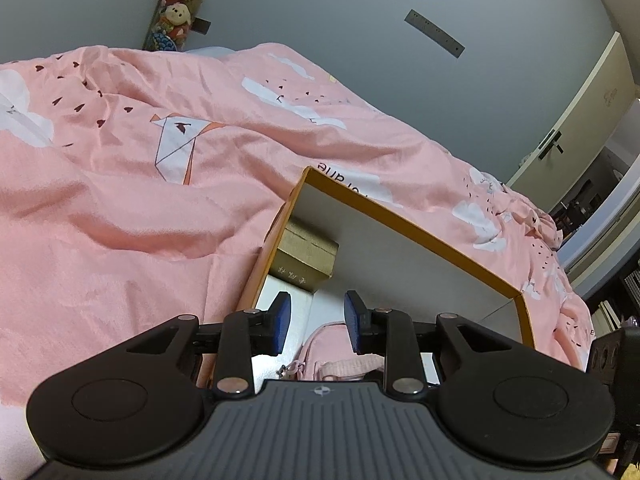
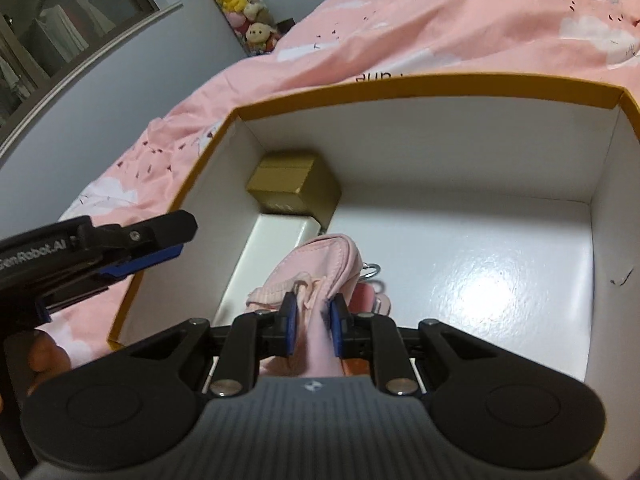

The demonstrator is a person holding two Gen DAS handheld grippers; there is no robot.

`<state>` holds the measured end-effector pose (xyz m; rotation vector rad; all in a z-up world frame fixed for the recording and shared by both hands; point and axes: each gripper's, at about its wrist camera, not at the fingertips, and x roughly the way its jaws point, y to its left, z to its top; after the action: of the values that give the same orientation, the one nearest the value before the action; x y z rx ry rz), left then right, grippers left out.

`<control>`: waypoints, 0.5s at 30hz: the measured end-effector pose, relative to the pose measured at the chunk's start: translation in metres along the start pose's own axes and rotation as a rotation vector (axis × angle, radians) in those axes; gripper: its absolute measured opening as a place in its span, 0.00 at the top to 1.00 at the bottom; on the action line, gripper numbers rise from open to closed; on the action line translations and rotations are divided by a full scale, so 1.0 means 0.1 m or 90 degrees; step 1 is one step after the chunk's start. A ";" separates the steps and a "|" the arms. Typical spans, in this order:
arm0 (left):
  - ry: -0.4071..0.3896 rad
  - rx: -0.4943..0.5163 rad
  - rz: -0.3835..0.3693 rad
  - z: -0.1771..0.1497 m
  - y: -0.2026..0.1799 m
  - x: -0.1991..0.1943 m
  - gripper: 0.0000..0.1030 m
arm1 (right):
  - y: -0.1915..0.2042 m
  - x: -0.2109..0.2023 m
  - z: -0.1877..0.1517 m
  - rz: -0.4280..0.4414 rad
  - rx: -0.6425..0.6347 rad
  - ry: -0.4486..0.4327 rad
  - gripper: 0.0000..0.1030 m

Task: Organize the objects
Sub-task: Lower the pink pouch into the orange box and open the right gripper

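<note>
Pink pouch (image 2: 320,276) pinched in right gripper (image 2: 314,320) over the box (image 2: 400,92); left gripper (image 1: 316,322) spread, empty.

Your bed (image 2: 440,28) fills the upper half of the right wrist view, rumpled pink duvet (image 1: 120,208) with white clouds and hearts spread over it, open orange-rimmed box (image 2: 400,90) resting directly on the duvet at centre frame.

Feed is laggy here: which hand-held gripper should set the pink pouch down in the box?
Right. The right hand-held gripper is shut on the pink pouch, already inside the orange-rimmed box. The left hand-held gripper is open and holds nothing.
</note>
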<state>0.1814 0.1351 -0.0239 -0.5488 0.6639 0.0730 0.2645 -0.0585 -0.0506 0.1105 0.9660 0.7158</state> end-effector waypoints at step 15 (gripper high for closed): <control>0.018 0.026 0.017 -0.07 -0.04 0.04 0.68 | 0.13 0.15 0.02 -0.056 -0.077 0.117 0.54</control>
<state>0.1821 0.1277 -0.0290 -0.5022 0.6983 0.0771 0.2642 -0.0391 -0.0548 -0.1042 1.0929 0.7099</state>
